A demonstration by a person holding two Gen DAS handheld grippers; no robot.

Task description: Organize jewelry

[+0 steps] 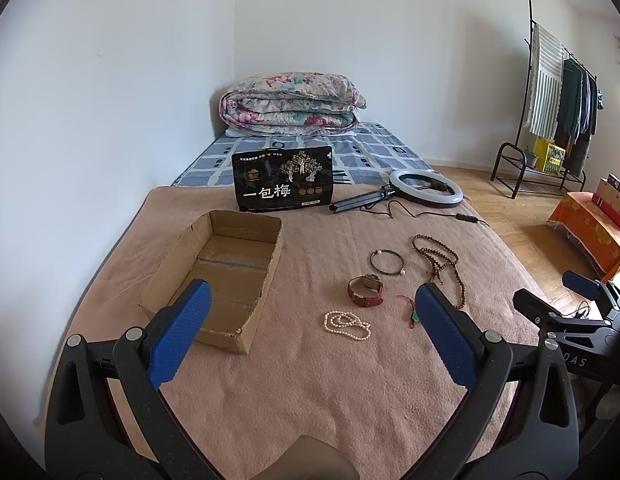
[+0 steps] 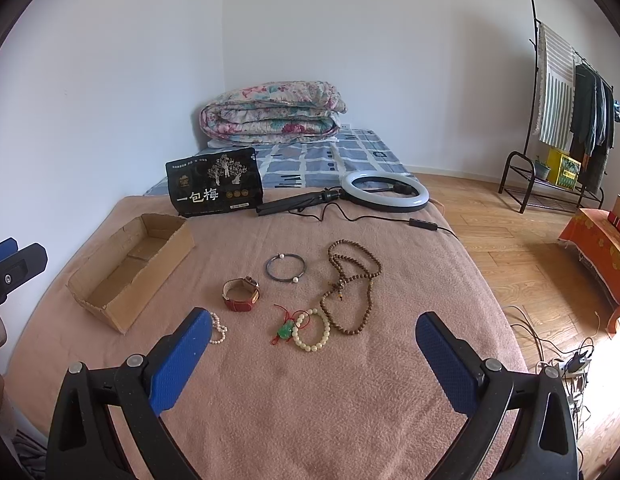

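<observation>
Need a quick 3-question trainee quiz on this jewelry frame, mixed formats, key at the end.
1. True or false: the cardboard box already holds a piece of jewelry.
2. Multiple choice: what lies closest to the green pendant? A) cream bead bracelet B) ring light C) black snack bag
3. Fill in: the left gripper and right gripper are both ____.

Key: 1 false, the box looks empty; 2 A; 3 open, holding nothing.
</observation>
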